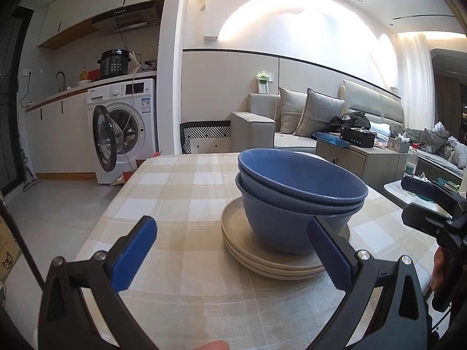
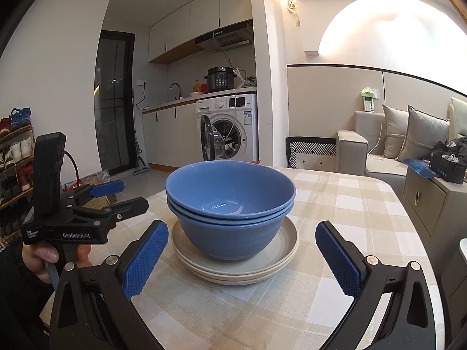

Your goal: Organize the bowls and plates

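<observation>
My left gripper (image 1: 233, 255) spread wide and empty, level, my right gripper (image 2: 242, 255) likewise released, both facing blue bowls (image 2: 230, 204) nested on beige plates (image 2: 236, 268), checked tablecloth (image 2: 335, 204) beneath.

Rounded-corner table under a beige-and-white checked cloth (image 2: 344, 204); cloth covers the whole visible top, lying flat with faint creases; directly on the cloth: a stack of beige round shallow plates (image 2: 287, 250), looks like three, rims aligned; stack sits on the central part of the top, well in from the far edge; nested blue round bowls (image 2: 230, 192) stand upright on the top plate, not touching the cloth, looks like three; cloth all round the plate stack carries nothing; beyond the stack the far table corner curves away.
</observation>
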Demonstrator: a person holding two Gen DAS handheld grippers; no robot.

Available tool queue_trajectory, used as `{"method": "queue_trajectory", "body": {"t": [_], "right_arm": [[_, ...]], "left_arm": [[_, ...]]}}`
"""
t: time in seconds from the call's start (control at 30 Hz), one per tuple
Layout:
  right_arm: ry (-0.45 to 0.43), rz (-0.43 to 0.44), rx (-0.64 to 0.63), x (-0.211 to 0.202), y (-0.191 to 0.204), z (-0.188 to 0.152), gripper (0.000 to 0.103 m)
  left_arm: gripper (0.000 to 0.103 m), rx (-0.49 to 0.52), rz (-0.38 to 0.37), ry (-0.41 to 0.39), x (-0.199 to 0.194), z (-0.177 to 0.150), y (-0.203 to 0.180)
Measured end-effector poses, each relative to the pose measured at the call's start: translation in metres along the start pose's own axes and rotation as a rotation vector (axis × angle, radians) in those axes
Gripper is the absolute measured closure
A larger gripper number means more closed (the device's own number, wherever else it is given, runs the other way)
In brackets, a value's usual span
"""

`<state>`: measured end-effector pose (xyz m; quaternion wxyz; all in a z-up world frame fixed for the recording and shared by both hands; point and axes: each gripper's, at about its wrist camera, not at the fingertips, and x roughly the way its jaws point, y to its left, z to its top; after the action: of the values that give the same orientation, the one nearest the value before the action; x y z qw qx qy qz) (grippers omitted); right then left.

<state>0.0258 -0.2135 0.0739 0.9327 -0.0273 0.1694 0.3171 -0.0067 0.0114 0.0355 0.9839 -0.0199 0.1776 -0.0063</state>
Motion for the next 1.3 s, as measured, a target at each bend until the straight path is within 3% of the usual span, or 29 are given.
{"method": "queue_trajectory", "body": {"t": [1.3], "right_arm": [[0.009,0.030,-0.037,-0.008,0.007,-0.004,0.000]], "left_arm": [[0.000,0.005,-0.010,0.000,-0.017,-0.005,-0.009]]}}
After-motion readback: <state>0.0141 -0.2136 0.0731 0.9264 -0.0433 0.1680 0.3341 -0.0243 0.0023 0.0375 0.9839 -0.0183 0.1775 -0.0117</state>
